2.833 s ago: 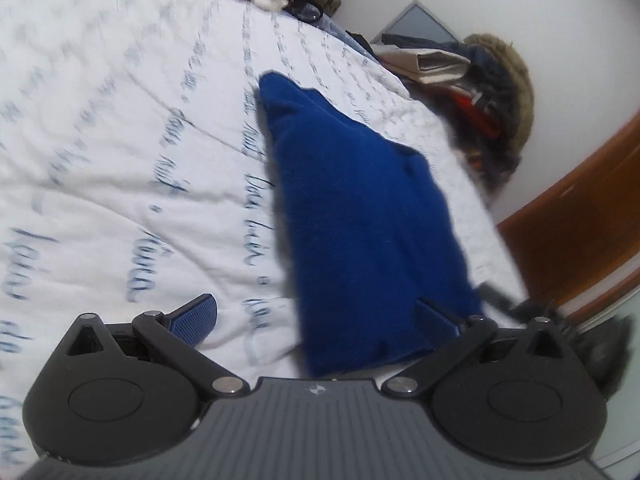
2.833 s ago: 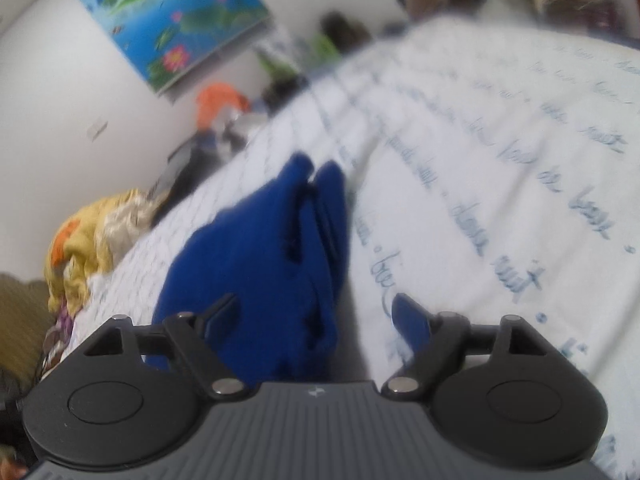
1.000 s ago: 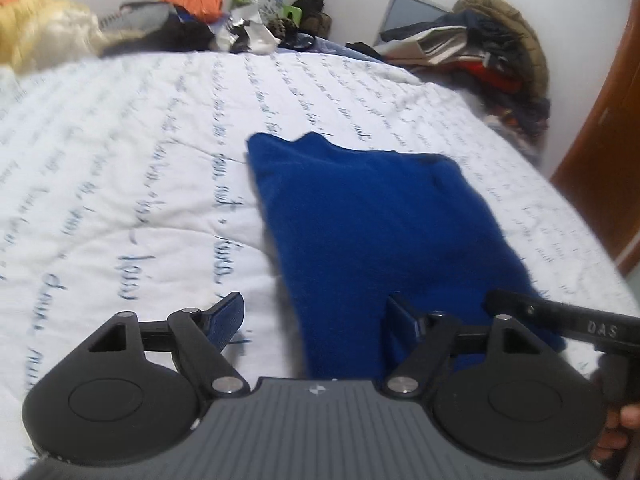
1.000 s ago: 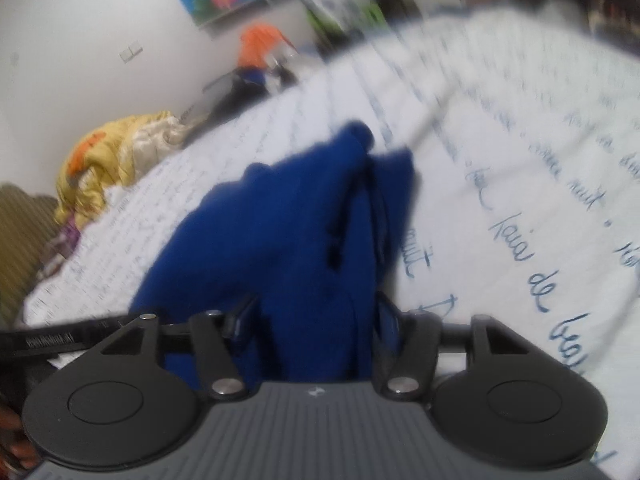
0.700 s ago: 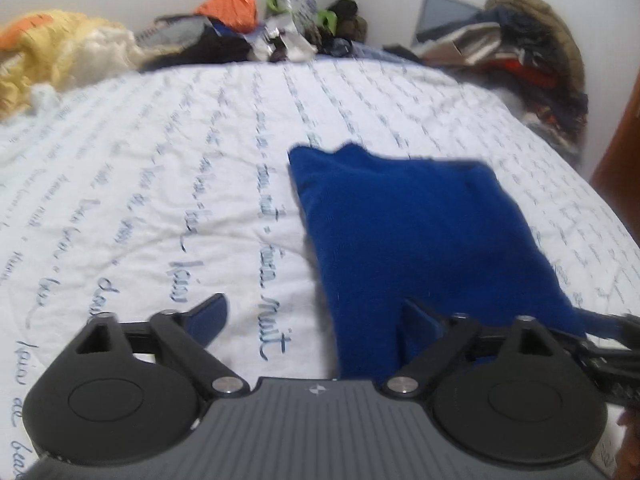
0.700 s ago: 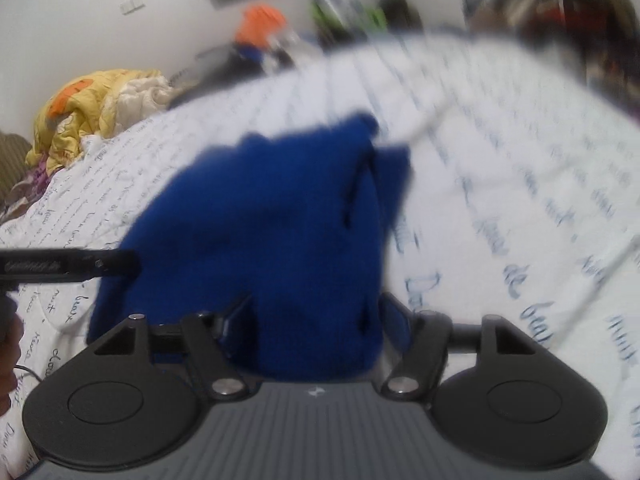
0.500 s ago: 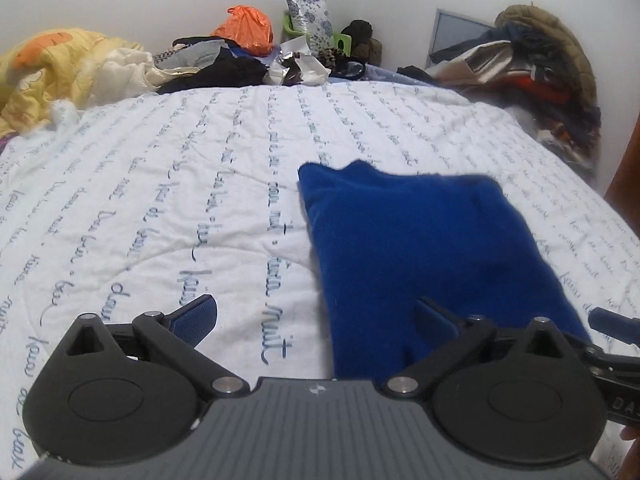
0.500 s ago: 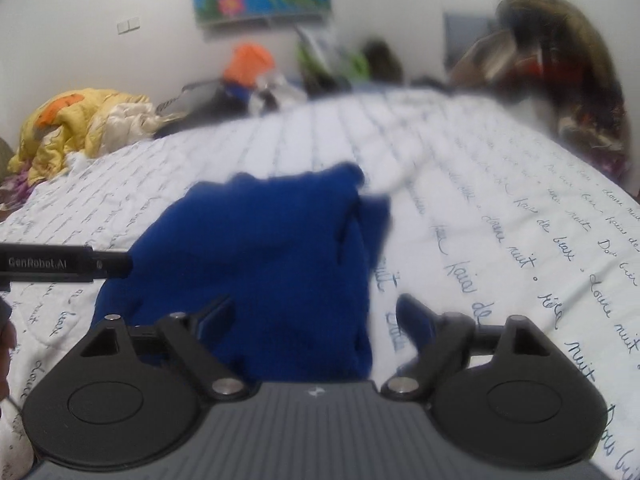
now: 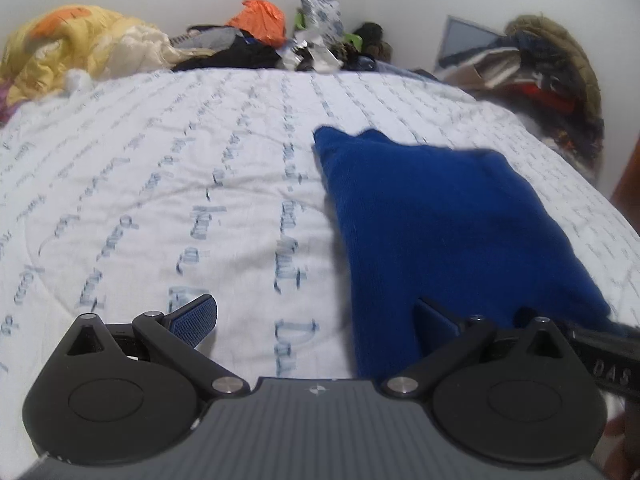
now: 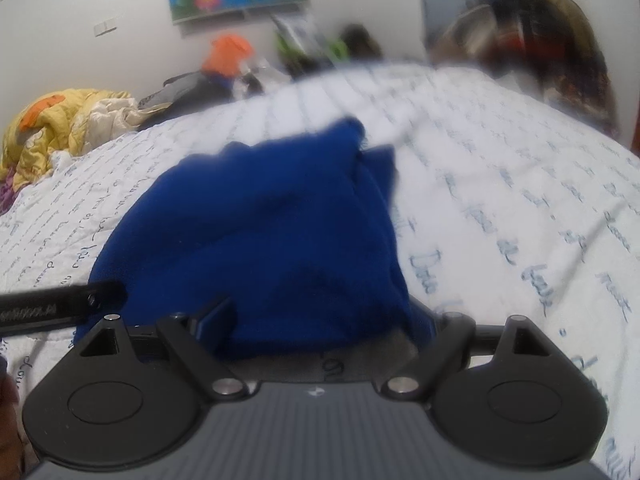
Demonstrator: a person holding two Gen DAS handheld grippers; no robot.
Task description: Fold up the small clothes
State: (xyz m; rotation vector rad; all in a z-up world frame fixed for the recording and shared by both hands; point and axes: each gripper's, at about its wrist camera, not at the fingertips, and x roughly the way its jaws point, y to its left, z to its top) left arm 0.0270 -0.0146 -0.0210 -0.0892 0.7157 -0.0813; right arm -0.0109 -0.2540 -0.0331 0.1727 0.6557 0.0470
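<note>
A folded blue garment (image 9: 440, 220) lies flat on the white bed cover (image 9: 160, 200) printed with blue script. My left gripper (image 9: 314, 316) is open wide at its near left corner. One finger is over the bare cover, the other over the cloth, and neither presses. In the right wrist view the garment (image 10: 272, 220) fills the middle. Its near edge sits between the spread fingers of my open right gripper (image 10: 320, 320), loose. Each view shows the other gripper's black bar (image 9: 608, 360) (image 10: 60, 300) at its edge.
A yellow quilt (image 9: 68, 48) is heaped at the far left of the bed. An orange bag (image 9: 260, 20) and clutter line the far wall. A pile of coats and clothes (image 9: 552, 68) stands at the far right, beside a brown wooden door edge (image 9: 630, 184).
Both pairs of jaws have spread wider, and the right one has let go of the garment's near edge. Both views have swung so that more of the far wall shows.
</note>
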